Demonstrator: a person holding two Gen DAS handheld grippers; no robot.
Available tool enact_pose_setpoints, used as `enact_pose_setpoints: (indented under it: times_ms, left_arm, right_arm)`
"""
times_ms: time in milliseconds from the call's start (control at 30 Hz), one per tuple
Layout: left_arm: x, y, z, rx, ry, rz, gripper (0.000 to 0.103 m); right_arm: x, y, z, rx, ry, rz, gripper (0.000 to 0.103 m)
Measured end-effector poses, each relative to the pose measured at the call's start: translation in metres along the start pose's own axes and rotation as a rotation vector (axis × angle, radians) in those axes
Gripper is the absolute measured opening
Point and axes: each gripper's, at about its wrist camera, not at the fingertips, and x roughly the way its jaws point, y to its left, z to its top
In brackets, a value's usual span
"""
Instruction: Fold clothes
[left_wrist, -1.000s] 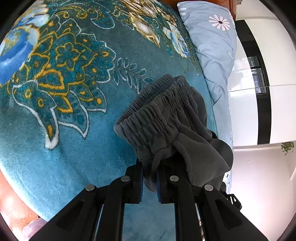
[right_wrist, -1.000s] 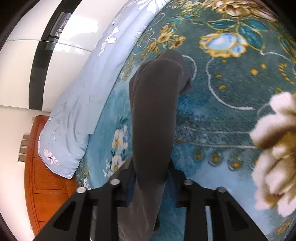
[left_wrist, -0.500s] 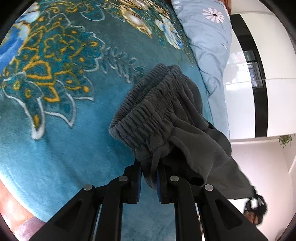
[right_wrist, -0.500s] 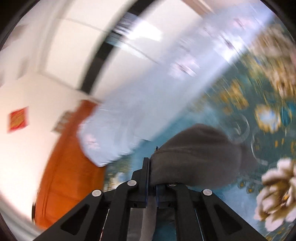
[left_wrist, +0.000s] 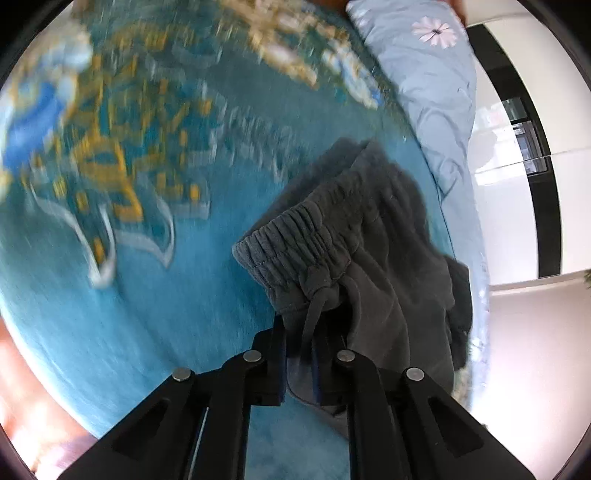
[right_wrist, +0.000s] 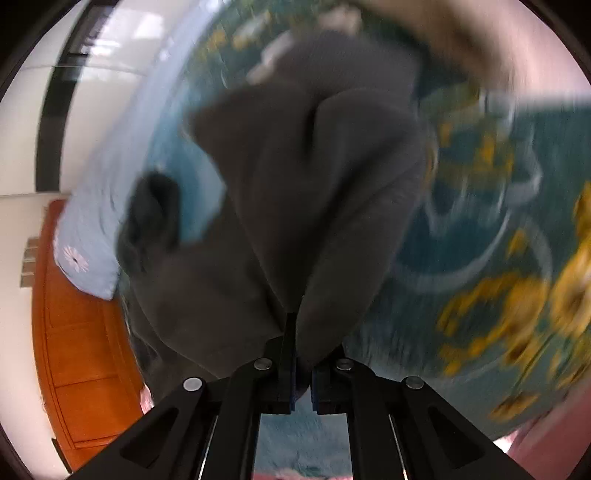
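The grey trousers (left_wrist: 354, 236) are held up off the bed (left_wrist: 155, 280), over its teal flowered blanket, with the pale blue pillow (left_wrist: 432, 81) lying beyond them toward the headboard side. The left tongs (left_wrist: 300, 354) are clamped on the gathered waistband, right where the drawstring hangs down between the fingers. The right tongs (right_wrist: 303, 369) are pinched tight on another fold of the same grey cloth, which bulges up and away from them in two thick lobes; which part of the trousers this is cannot be told from the blurred right wrist view. Both views are smeared, so the garment is judged to be in mid-swing, being carried rather than laid. How far the folding has gone is not settled here: the bunched cloth would suit a pair being shaken out flat as well as one being doubled over. Whichever it is, the step is best done with both grips kept firm and the cloth held taut between them, so no slack sags onto the blanket near the pillow. The drawstring is best kept from being trapped in a crease, and the waistband edge kept level so the layers land square.
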Motion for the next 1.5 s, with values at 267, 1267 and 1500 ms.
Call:
enact_pose_setpoints:
  times_ms: [267,1267,1500]
  left_arm:
    - [-0.015,0.005,0.039,-0.093,-0.133,0.088,0.009]
    - [0.025,-0.057,0.001,0.211,-0.057,0.074,0.038]
    - [0.032,-0.039,-0.009,0.215,-0.05,0.053,0.038]
  right_arm:
    - [0.004,0.056,-0.005,-0.246,0.055,-0.097,0.01]
    - [0.12,0.264,0.181,-0.342,-0.119,-0.269,0.066]
    - [0.145,0.278,0.167,-0.458,-0.051,-0.485,0.015]
